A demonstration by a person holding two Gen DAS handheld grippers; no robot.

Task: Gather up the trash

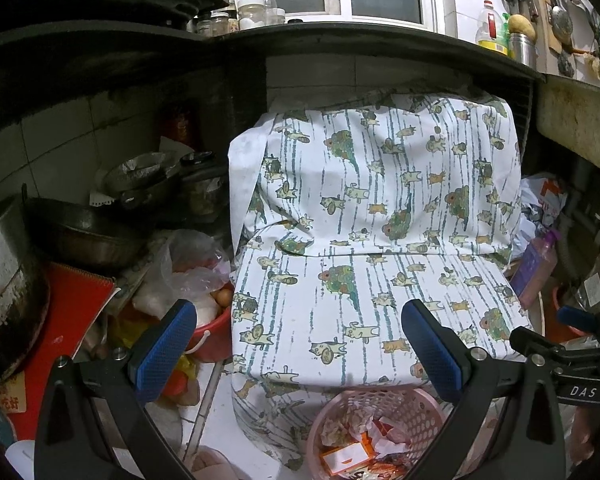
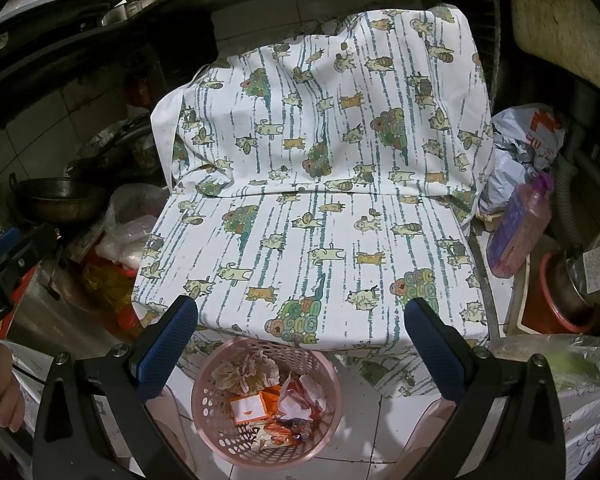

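Both claws hang wide apart and empty: the left gripper (image 1: 300,344) and right gripper (image 2: 302,342) above a pink basket (image 2: 204,392) on the tiled floor, crumpled wrappers (image 2: 296,398) and an orange carton (image 2: 252,406) inside, just before a cat-print cloth (image 2: 320,184).

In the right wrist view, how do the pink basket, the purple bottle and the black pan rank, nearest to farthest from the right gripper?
From the right gripper:
1. Pink basket, just below, on the floor.
2. Purple bottle, to the right, beside the patterned cloth.
3. Black pan, far left, under the counter.
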